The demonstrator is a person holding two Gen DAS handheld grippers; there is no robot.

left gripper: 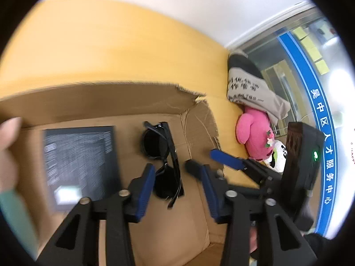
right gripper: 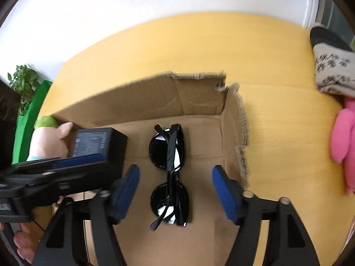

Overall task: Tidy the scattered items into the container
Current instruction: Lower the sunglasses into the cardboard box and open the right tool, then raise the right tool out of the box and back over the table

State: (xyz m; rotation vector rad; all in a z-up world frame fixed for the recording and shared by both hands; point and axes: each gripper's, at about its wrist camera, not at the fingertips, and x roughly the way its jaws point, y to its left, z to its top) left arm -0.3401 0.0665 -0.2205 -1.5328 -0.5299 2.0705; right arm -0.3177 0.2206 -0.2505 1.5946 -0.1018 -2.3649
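Two things lay in the torn cardboard box (left gripper: 93,102) on the yellow tabletop (left gripper: 111,51) from the left wrist: folded black sunglasses (left gripper: 165,161) on the floor between the spread, empty left tongs (left gripper: 177,190), a black box (left gripper: 82,161) beside them, with the right tongs (left gripper: 208,159) also apart over the box's right wall, a pink plush (left gripper: 255,137) well outside. From the right wrist, showed the sunglasses (right gripper: 170,173) flat between the parted right tongs (right gripper: 175,195), gripping nothing, and the black box (right gripper: 97,148) at their left.
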